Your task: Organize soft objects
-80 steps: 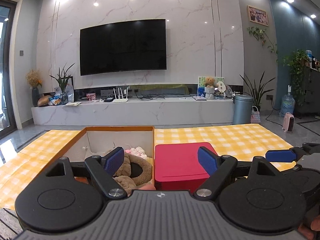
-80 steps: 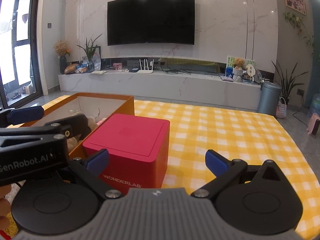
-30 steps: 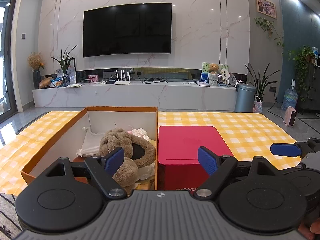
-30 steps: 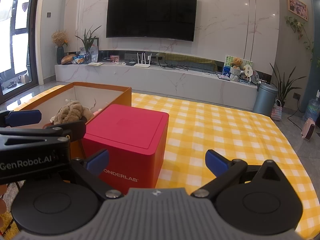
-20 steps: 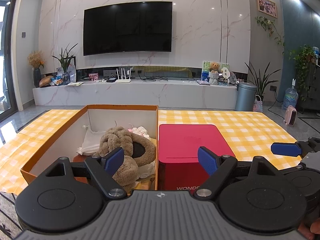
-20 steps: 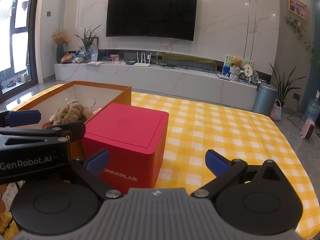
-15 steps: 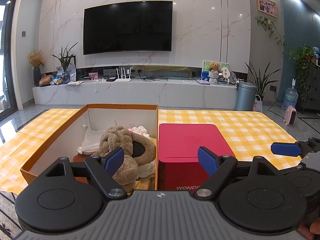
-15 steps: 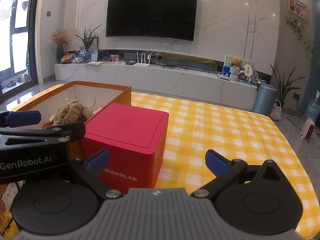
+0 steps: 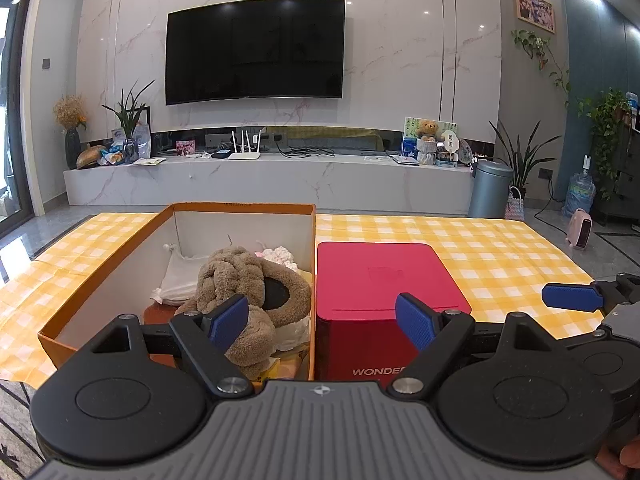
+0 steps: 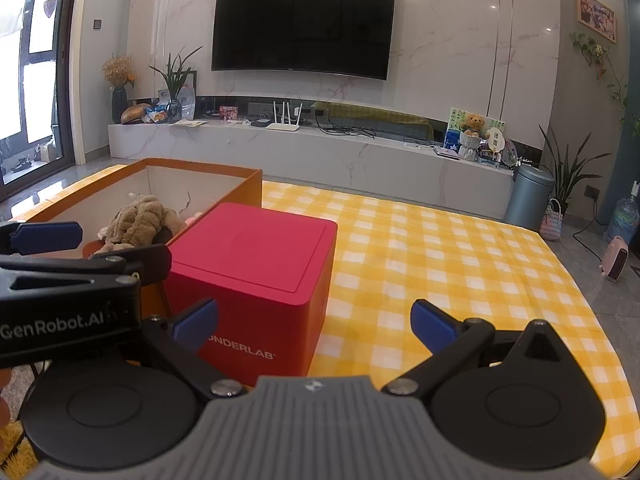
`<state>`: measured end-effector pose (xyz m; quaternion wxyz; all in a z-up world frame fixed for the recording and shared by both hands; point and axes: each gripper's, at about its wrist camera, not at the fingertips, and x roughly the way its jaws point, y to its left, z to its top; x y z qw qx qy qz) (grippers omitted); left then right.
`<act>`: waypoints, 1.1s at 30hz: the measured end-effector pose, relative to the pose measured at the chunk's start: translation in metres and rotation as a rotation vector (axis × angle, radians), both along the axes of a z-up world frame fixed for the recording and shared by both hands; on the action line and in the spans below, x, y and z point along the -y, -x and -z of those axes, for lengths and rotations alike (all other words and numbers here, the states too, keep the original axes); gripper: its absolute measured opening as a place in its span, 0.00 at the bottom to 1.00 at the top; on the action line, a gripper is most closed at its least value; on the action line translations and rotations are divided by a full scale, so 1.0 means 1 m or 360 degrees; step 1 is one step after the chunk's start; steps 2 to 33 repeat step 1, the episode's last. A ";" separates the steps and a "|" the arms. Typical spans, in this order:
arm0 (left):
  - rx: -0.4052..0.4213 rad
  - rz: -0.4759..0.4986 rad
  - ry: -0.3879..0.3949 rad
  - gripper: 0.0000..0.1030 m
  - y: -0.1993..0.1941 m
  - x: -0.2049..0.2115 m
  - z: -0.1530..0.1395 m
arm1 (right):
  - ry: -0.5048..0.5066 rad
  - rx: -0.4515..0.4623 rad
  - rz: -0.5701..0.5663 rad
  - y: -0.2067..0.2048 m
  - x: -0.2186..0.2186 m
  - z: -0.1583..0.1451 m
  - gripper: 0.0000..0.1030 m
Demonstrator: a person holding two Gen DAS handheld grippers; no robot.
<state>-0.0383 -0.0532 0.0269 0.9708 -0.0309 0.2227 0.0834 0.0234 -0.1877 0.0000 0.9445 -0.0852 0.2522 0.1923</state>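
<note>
Home living room: wall-mounted television [image 9: 255,50]

Wall-mounted television [image 9: 256,51], marble console [image 9: 264,178], grey bin [image 9: 490,189].

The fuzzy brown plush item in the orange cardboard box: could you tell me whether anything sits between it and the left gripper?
Nothing visible does. The left gripper is open and empty, and the fuzzy brown plush item lies exposed on top inside the open orange cardboard box. The closed red box stands beside it, off to the right.
</note>
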 end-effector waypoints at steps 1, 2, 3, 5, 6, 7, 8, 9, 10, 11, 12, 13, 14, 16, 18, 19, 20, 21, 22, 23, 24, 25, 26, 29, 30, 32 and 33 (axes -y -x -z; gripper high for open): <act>-0.0003 -0.0001 0.0004 0.95 0.000 0.000 0.000 | 0.0000 0.0000 0.0001 0.000 0.000 0.000 0.97; -0.0003 -0.0001 0.0004 0.95 0.000 0.000 0.000 | 0.0000 0.0000 0.0001 0.000 0.000 0.000 0.97; -0.0003 -0.0001 0.0004 0.95 0.000 0.000 0.000 | 0.0000 0.0000 0.0001 0.000 0.000 0.000 0.97; -0.0003 -0.0001 0.0004 0.95 0.000 0.000 0.000 | 0.0000 0.0000 0.0001 0.000 0.000 0.000 0.97; -0.0003 -0.0001 0.0004 0.95 0.000 0.000 0.000 | 0.0000 0.0000 0.0001 0.000 0.000 0.000 0.97; -0.0003 -0.0001 0.0004 0.95 0.000 0.000 0.000 | 0.0000 0.0000 0.0001 0.000 0.000 0.000 0.97; -0.0003 -0.0001 0.0004 0.95 0.000 0.000 0.000 | 0.0000 0.0000 0.0001 0.000 0.000 0.000 0.97; -0.0003 -0.0001 0.0004 0.95 0.000 0.000 0.000 | 0.0000 0.0000 0.0001 0.000 0.000 0.000 0.97; -0.0003 -0.0001 0.0004 0.95 0.000 0.000 0.000 | 0.0000 0.0000 0.0001 0.000 0.000 0.000 0.97; -0.0003 -0.0001 0.0004 0.95 0.000 0.000 0.000 | 0.0000 0.0000 0.0001 0.000 0.000 0.000 0.97; -0.0003 -0.0001 0.0004 0.95 0.000 0.000 0.000 | 0.0000 0.0000 0.0001 0.000 0.000 0.000 0.97; -0.0003 -0.0001 0.0004 0.95 0.000 0.000 0.000 | 0.0000 0.0000 0.0001 0.000 0.000 0.000 0.97; -0.0003 -0.0001 0.0004 0.95 0.000 0.000 0.000 | 0.0000 0.0000 0.0001 0.000 0.000 0.000 0.97; -0.0003 -0.0001 0.0004 0.95 0.000 0.000 0.000 | 0.0000 0.0000 0.0001 0.000 0.000 0.000 0.97; -0.0003 -0.0001 0.0004 0.95 0.000 0.000 0.000 | 0.0000 0.0000 0.0001 0.000 0.000 0.000 0.97; -0.0003 -0.0001 0.0004 0.95 0.000 0.000 0.000 | 0.0000 0.0000 0.0001 0.000 0.000 0.000 0.97; -0.0003 -0.0001 0.0004 0.95 0.000 0.000 0.000 | 0.0000 0.0000 0.0001 0.000 0.000 0.000 0.97; -0.0003 -0.0001 0.0004 0.95 0.000 0.000 0.000 | 0.0000 0.0000 0.0001 0.000 0.000 0.000 0.97; -0.0003 -0.0001 0.0004 0.95 0.000 0.000 0.000 | 0.0000 0.0000 0.0001 0.000 0.000 0.000 0.97; -0.0003 -0.0001 0.0004 0.95 0.000 0.000 0.000 | 0.0000 0.0000 0.0001 0.000 0.000 0.000 0.97; -0.0003 -0.0001 0.0004 0.95 0.000 0.000 0.000 | 0.0000 0.0000 0.0001 0.000 0.000 0.000 0.97; -0.0003 -0.0001 0.0004 0.95 0.000 0.000 0.000 | 0.0000 0.0000 0.0001 0.000 0.000 0.000 0.97; -0.0003 -0.0001 0.0004 0.95 0.000 0.000 0.000 | 0.0000 0.0000 0.0001 0.000 0.000 0.000 0.97; -0.0003 -0.0001 0.0004 0.95 0.000 0.000 0.000 | 0.0000 0.0000 0.0001 0.000 0.000 0.000 0.97; -0.0003 -0.0001 0.0004 0.95 0.000 0.000 0.000 | 0.0000 0.0000 0.0001 0.000 0.000 0.000 0.97; -0.0003 -0.0001 0.0004 0.95 0.000 0.000 0.000 | 0.0000 0.0000 0.0001 0.000 0.000 0.000 0.97; -0.0003 -0.0001 0.0004 0.95 0.000 0.000 0.000 | 0.0000 0.0000 0.0001 0.000 0.000 0.000 0.97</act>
